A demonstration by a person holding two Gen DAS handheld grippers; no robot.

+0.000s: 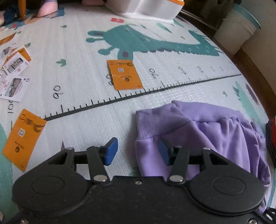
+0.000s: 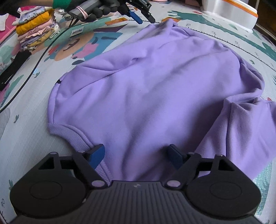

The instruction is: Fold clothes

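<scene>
Both tongs released | left gripper (image 1: pixel 136 151) straddles purple sweatshirt (image 2: pixel 155 89) hem, right gripper (image 2: pixel 138 155) over its collar | I pinch both evenly

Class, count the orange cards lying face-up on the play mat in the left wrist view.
2: one orange card by the ruler line, another at the left edge. Others may be hidden.

- I count one purple sweatshirt (image 2: pixel 155 89), spread on the play mat (image 1: pixel 72 96).
- Two grippers over the sweatshirt: mine on the right (image 2: pixel 137 156), the left (image 1: pixel 137 151) at its far cuff.
- Two orange cards (image 1: pixel 124 75) (image 1: pixel 23 137) beyond the sweatshirt.
- One stack of folded clothes (image 2: pixel 37 31) to its left.
- One white bin (image 2: pixel 231 14) behind it.
</scene>
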